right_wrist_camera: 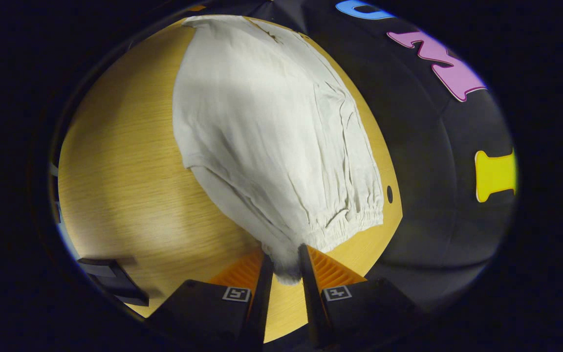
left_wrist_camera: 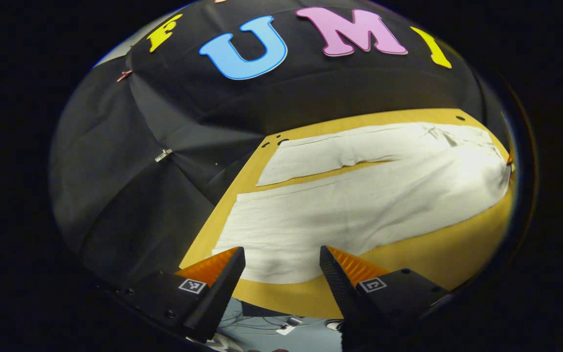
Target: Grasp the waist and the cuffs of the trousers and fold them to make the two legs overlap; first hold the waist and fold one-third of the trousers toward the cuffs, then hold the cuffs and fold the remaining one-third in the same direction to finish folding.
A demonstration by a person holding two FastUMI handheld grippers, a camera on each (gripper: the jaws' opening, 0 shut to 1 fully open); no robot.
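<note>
Gripping a bunched corner of the elastic waist (right_wrist_camera: 340, 227), the right gripper (right_wrist_camera: 285, 266) has its fingers closed to a narrow gap with the white cloth pinched between them, at 6 o'clock in the right gripper view. From that hold the trousers (right_wrist_camera: 267, 127) run away toward 12 o'clock across the wooden table (right_wrist_camera: 125, 195). The gathered waistband spreads toward 3 o'clock from the grip, near a dark hole in the table edge (right_wrist_camera: 389, 193).

In the left gripper view the left gripper (left_wrist_camera: 281, 266) stands wide open and holds nothing. Its fingers frame the near cuff (left_wrist_camera: 262, 254), which lies flat on the table at 6 o'clock. Whether the fingertips touch the cloth cannot be told. The two legs lie side by side and not yet overlapped, with a strip of bare table between them: the far leg (left_wrist_camera: 340, 151) toward 12 o'clock, the near leg (left_wrist_camera: 350, 205) below it. Both run toward 3 o'clock, where the waist end lies.

Judgement: the task is at its first stage. One end is secured at the waist and the open tool is lined up on the cuff at the other end, so that both ends of the near leg can be lifted together and laid over the far leg. The cuff grasp appears to be the step outstanding. Thin cloth lying flat may slip the fingers unless they press down first.
</note>
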